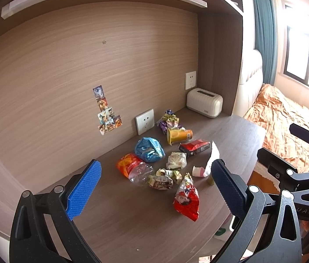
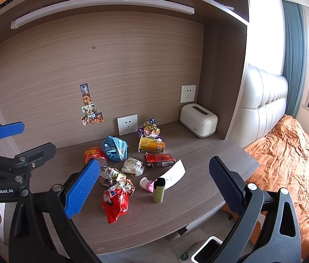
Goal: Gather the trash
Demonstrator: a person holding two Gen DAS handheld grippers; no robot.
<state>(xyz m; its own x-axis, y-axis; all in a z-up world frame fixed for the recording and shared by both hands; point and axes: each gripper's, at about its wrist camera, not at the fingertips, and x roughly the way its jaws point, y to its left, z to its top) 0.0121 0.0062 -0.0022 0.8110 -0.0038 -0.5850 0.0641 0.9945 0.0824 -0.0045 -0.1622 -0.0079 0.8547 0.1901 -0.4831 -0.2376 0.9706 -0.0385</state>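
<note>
Both tools stand wide apart and empty above the desk (image 2: 198,203). Left gripper (image 1: 156,182) and right gripper (image 2: 154,173) touch nothing. Trash lies clustered mid-desk: red bag (image 2: 115,203) nearest, blue bag (image 2: 115,148) and orange cup (image 2: 151,145) farther back, green tube (image 2: 159,190) just beside a pink cup (image 2: 146,184). A bin (image 2: 207,251) stands below the desk edge.

I see a cream tissue box (image 2: 199,120) at the desk's (image 2: 200,153) back right corner, below a wall socket (image 2: 187,93). A second socket (image 2: 127,124) sits low on the wood panel, stickers (image 2: 89,107) to its left. An orange bedspread (image 2: 290,160) lies right of the desk.
</note>
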